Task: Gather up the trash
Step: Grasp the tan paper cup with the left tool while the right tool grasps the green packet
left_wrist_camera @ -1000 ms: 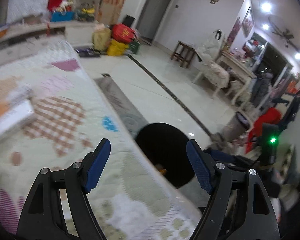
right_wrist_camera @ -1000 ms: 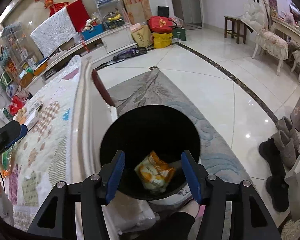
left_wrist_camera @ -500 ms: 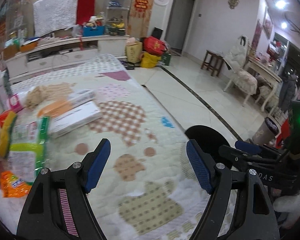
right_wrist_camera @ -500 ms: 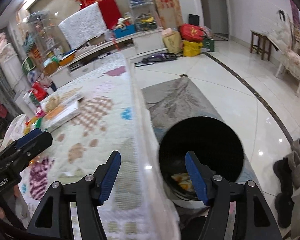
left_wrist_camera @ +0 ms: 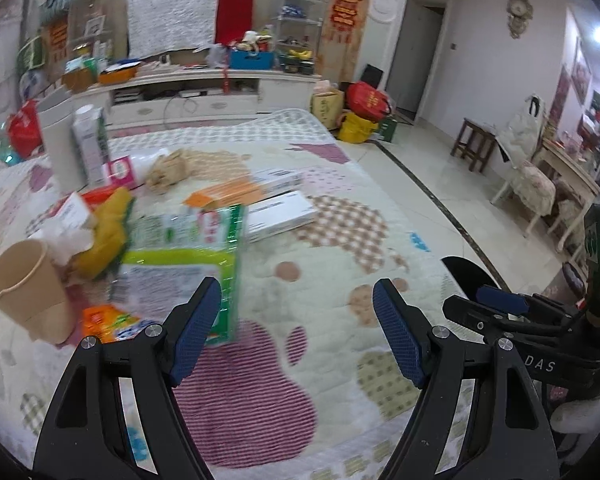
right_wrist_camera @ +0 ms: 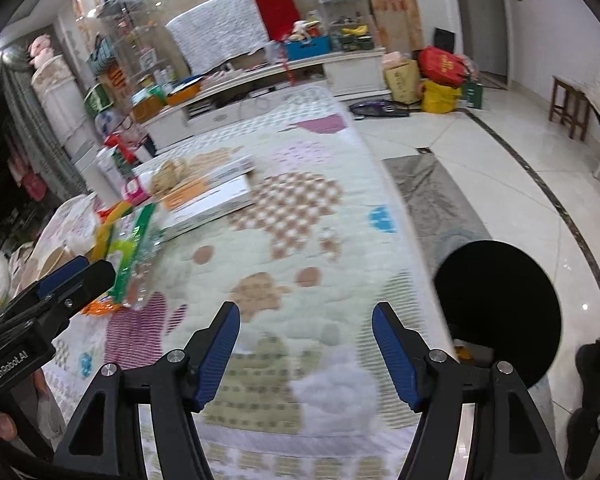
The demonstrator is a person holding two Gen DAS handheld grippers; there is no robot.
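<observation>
Trash lies on the left of the quilted cover (left_wrist_camera: 320, 248): a paper cup (left_wrist_camera: 24, 280), a green-and-white plastic package (left_wrist_camera: 188, 256), an orange snack wrapper (left_wrist_camera: 104, 324) and a yellow wrapper (left_wrist_camera: 108, 232). My left gripper (left_wrist_camera: 296, 292) hovers open over the cover just right of the package, holding nothing. My right gripper (right_wrist_camera: 306, 316) is open and empty above the cover's near edge. The black bin (right_wrist_camera: 500, 312) stands on the floor to its right, with an orange packet (right_wrist_camera: 466, 354) showing inside. In the right wrist view the left gripper (right_wrist_camera: 76, 276) reaches towards the green package (right_wrist_camera: 132, 248).
Two flat white boxes (left_wrist_camera: 280, 216) and a tall carton (left_wrist_camera: 88, 144) lie further back on the cover. A grey rug (right_wrist_camera: 432, 200) lies past the bin, with dark boots (right_wrist_camera: 588, 364) on the right. Bags (left_wrist_camera: 364, 100), a stool (left_wrist_camera: 476, 144) and a chair (left_wrist_camera: 528, 184) stand across the tiled floor.
Both views have swung left, from the black bin to the cover with the trash. The right jaws have widened and the orange packet stays in the bin.
</observation>
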